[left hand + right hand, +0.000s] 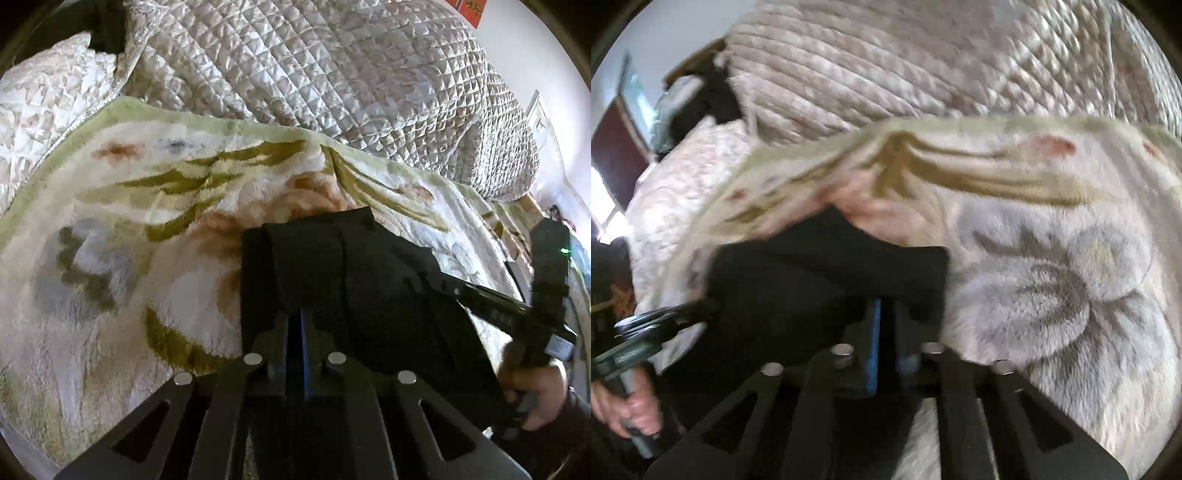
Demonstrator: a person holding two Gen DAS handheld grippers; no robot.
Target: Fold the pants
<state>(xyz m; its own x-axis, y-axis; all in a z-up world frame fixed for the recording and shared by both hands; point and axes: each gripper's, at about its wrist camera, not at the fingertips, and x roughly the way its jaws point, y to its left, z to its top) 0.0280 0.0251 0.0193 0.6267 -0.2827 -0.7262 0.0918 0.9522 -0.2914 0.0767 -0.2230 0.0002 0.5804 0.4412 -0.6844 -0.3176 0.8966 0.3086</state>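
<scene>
- We have the black pants (332, 266) lying folded on the floral fleece blanket (129, 221) that covers the bed, their far edge squared off towards the quilted comforter (314, 66).
- Our left gripper (295, 317) has its fingers pinched together on the near edge of the cloth; the blue pads are almost touching, with dark fabric around them.
- Our right gripper (886, 314) is likewise clamped shut at the near edge of the pants (812, 280); that view is blurred, so how much cloth it holds we cannot tell.
- To do this step well, we judge that both grips should travel level and together, so the fold lands with its edges matched and no slack bunches in the middle.
- The fleece pile will likely drag on the cloth; lifting the edge clear before carrying it over should help.
- The heaped comforter rises just beyond the blanket and limits room on the far side.
- A ridge in the blanket (923, 155) near the pants could leave the fold uneven.
</scene>
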